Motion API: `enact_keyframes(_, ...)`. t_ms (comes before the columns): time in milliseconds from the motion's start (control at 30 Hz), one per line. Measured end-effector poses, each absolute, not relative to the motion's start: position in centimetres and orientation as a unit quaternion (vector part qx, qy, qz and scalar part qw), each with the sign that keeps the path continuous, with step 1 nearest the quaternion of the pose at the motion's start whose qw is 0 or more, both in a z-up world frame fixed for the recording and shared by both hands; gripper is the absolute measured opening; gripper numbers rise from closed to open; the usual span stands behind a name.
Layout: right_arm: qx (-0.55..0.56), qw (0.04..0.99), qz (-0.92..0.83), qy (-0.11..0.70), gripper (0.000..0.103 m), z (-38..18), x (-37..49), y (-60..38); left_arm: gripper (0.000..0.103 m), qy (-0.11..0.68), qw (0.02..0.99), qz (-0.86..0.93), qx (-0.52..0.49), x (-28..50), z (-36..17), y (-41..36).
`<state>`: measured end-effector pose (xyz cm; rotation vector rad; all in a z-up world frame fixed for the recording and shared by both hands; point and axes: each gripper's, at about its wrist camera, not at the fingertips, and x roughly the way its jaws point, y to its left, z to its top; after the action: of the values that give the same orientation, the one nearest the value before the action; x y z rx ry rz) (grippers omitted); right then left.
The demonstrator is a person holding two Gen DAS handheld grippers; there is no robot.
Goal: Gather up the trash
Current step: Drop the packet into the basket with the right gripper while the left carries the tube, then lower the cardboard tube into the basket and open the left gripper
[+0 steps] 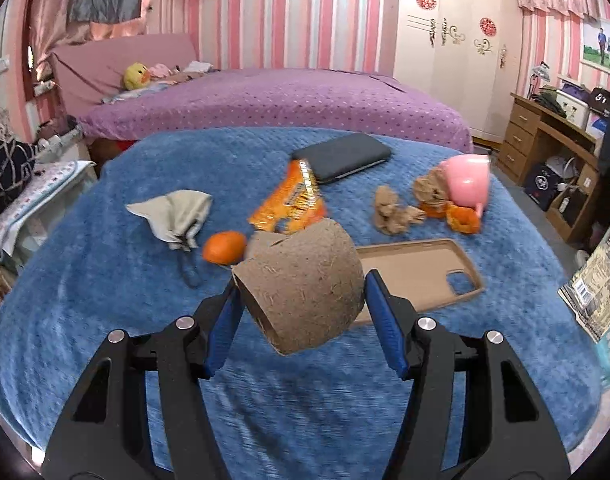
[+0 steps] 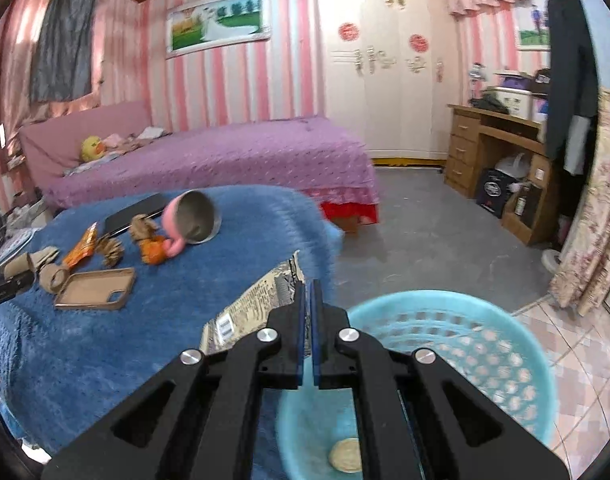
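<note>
On the blue blanket (image 1: 105,280), from left to right, a grey pouch (image 1: 173,212), a tangerine (image 1: 223,247), an orange wrapper (image 1: 289,204), crumpled brown paper (image 1: 393,212), peel (image 1: 461,216) and a pink cup (image 1: 467,184) are seen uncollected. A cardboard tube (image 1: 305,288) is held in the half-spread left gripper (image 1: 305,312), tilted downward above the blanket. A printed wrapper (image 2: 257,304) is pinched in the closed right gripper (image 2: 308,320), poised over the blue basket (image 2: 505,340), where one round scrap (image 2: 345,456) lies.

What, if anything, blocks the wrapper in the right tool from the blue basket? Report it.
Nothing visible does. The right tool, shut on the printed wrapper, is above the near rim of the blue basket, whose mouth is open; only one round scrap lies inside.
</note>
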<state>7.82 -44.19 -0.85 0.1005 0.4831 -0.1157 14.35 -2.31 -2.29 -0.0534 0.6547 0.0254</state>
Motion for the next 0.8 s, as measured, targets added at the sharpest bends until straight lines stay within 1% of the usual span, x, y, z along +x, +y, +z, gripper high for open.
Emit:
enact_keyframes(200,0.077,0.962,-0.107,0.237,0.002,-1.2,5.8,-50.1,0.059,0.32,0.947,-0.014,-0.021,14.5,-1.3,-6.1)
enact_keyframes(367,0.08,0.954,-0.142,0.252,0.002,-2.4,5.0,-53.5,0.059,0.316,0.947,-0.051,-0.014,14.2,-0.9,-11.5)
enact_keyframes(800,0.079,0.944,-0.158,0.279,0.003,-4.3,5.2,-55.5,0.059,0.311,0.935,-0.169,0.036,12.1,-2.1,-26.8)
